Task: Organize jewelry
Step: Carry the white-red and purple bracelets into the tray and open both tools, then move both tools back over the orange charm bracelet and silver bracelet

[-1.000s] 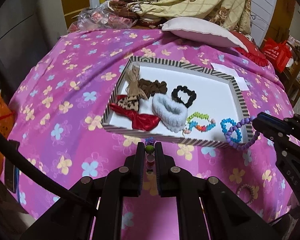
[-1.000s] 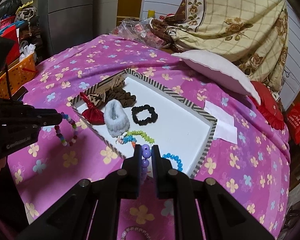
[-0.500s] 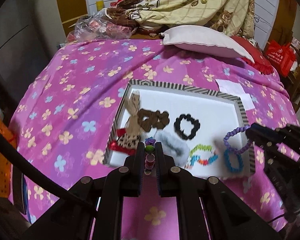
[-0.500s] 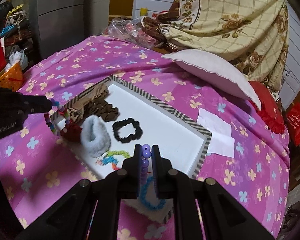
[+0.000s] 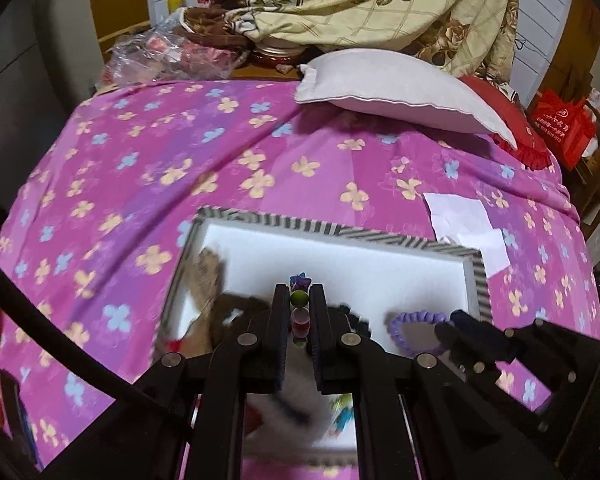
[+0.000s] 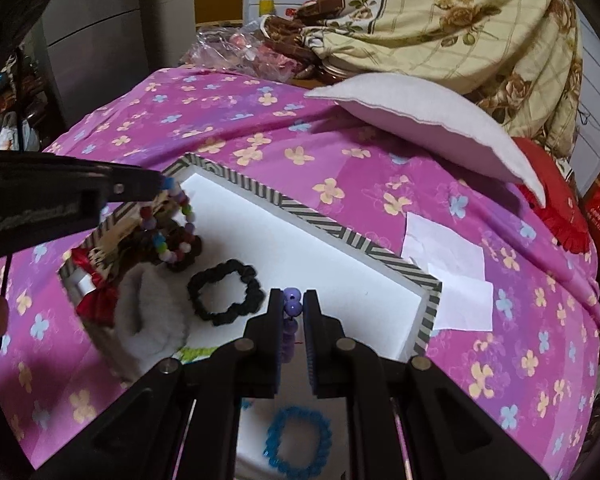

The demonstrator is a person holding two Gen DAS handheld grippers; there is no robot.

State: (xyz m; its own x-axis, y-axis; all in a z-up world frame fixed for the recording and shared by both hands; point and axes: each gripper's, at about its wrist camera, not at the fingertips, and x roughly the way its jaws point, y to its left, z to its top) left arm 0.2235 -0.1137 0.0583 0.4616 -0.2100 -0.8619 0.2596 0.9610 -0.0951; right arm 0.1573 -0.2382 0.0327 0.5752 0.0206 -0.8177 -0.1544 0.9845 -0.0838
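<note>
Two black two-finger grippers over a shallow white tray with a black-and-white striped rim, resting on a bed under a pink flowered bedspread. Left gripper with fingers nearly shut, pinching a bracelet of multicoloured round beads, which hangs as a loop below the tips over the tray's left end, above a brown scrunchie and a red bow. Right gripper with fingers nearly shut on a bracelet of lilac round beads, its loop dangling over the tray's white floor, near a black fabric scrunchie and a sky-blue bead bracelet lying flat. Both held loops hanging long axis roughly up and down, open faces turned sideways, pinched at the top only. Likely risks: a thin bead strand slipping from so small a pinch; a swinging loop catching the striped rim or landing outside on the bedspread; a drop onto the scrunchies, tangling or piling pieces rather than laying them apart; the two grippers, close together, knocking each other. Left view blurred low down, so exact clearance above the tray unclear.
</note>
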